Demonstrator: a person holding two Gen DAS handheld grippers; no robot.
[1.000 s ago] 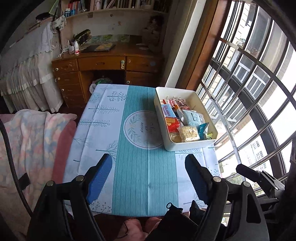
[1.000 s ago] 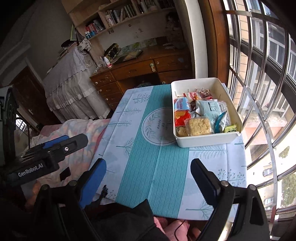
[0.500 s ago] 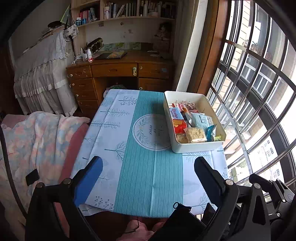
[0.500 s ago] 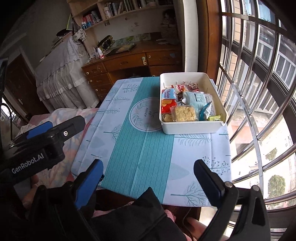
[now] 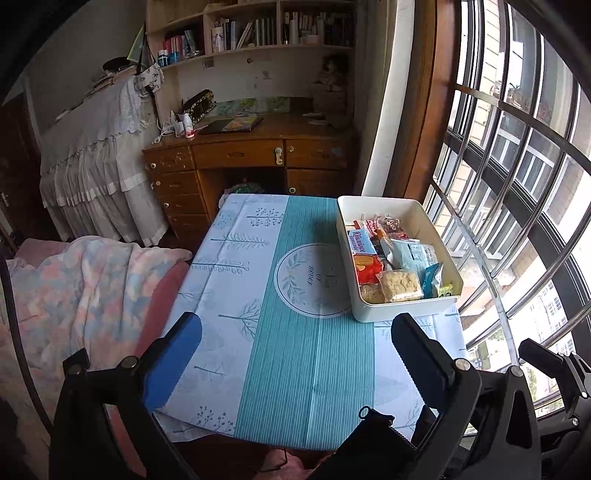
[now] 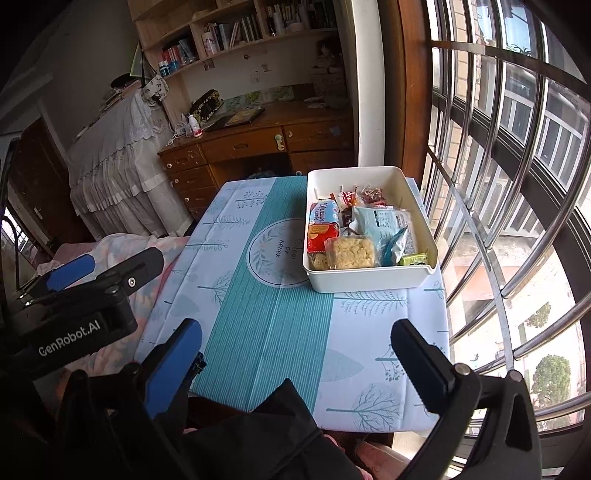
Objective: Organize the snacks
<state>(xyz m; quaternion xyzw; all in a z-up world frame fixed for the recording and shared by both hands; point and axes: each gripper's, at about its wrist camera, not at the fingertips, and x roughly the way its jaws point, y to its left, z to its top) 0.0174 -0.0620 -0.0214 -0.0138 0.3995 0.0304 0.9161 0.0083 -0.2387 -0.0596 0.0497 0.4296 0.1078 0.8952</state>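
Hovering at the near edge of the table (image 5: 280,373), both spread wide and gripping nothing: left tongs (image 5: 295,343), right tongs (image 6: 295,341). Reads "GenRobot.AI" on the left tongs' body in the right wrist view. Printed in a round emblem mid-cloth, "never" legible, the rest too small. Sitting on the table's far right part, near the window-side edge: white bin (image 5: 406,314) (image 6: 373,282) packed with snacks (image 5: 391,258) (image 6: 354,229), wrapper print unreadable. Bare striped teal cloth between tongs and bin. Beyond, wooden desk (image 5: 255,155) under bookshelves (image 5: 258,33); barred window (image 5: 517,184) right, blanket (image 5: 74,288) left.
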